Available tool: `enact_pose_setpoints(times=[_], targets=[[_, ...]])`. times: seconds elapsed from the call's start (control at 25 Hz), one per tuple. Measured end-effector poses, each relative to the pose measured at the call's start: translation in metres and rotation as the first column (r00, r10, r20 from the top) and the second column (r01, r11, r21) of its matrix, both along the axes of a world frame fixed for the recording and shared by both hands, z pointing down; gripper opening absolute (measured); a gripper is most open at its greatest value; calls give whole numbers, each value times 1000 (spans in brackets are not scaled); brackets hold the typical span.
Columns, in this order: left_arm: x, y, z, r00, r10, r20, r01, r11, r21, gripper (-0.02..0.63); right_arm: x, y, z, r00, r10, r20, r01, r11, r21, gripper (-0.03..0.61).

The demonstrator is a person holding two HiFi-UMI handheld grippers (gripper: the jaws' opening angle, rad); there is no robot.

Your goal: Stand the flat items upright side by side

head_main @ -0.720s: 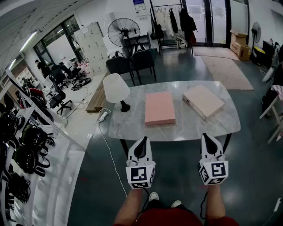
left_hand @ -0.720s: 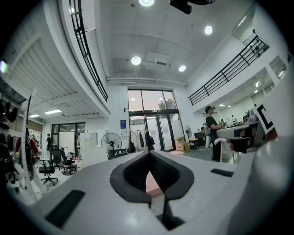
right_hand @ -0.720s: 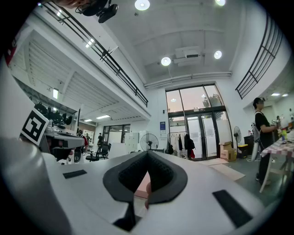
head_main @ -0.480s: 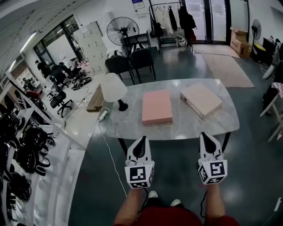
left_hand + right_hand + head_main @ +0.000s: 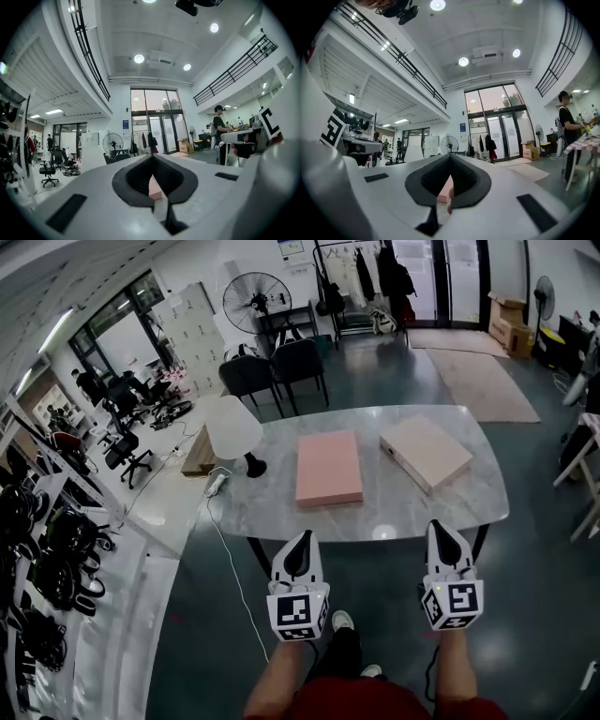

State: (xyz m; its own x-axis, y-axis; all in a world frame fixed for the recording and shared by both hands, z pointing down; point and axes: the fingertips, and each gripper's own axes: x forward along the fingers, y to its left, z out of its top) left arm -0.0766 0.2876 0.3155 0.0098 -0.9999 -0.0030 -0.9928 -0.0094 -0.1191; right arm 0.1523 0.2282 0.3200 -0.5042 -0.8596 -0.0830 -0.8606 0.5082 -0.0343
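Lying on marble table (image 5: 272, 504): pink item (image 5: 329, 468), beige item (image 5: 425, 453); left hand-held gripper (image 5: 302, 538), right hand-held gripper (image 5: 441, 528) closed.

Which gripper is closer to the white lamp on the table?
Left. The left gripper is in front of the table, just right of the lamp; the right gripper is much farther right, before the tan box.

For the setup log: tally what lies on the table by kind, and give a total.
Flat items: 2 (pink item, beige item)
Lamp: 1
Total: 3
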Motion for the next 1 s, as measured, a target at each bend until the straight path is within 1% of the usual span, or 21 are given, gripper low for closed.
enact_pose_setpoints(times=[0.28, 0.4, 0.76, 1.0], targets=[[-22, -57, 14, 1000, 17, -25, -17, 1000, -5, 6, -26, -50, 4, 1000, -1, -19, 1, 1000, 5, -3], [-36, -92, 12, 999, 25, -35, -25, 1000, 0, 6, -43, -85, 0, 999, -5, -36, 5, 1000, 11, -3], [-116, -198, 9, 998, 10, -68, -10, 1000, -4, 6, -131, -198, -8, 997, -25, -80, 26, 1000, 6, -3], [-157, -256, 17, 996, 7, -89, -9, 1000, -24, 6, -179, -257, -5, 994, -44, -104, 43, 999, -8, -3]])
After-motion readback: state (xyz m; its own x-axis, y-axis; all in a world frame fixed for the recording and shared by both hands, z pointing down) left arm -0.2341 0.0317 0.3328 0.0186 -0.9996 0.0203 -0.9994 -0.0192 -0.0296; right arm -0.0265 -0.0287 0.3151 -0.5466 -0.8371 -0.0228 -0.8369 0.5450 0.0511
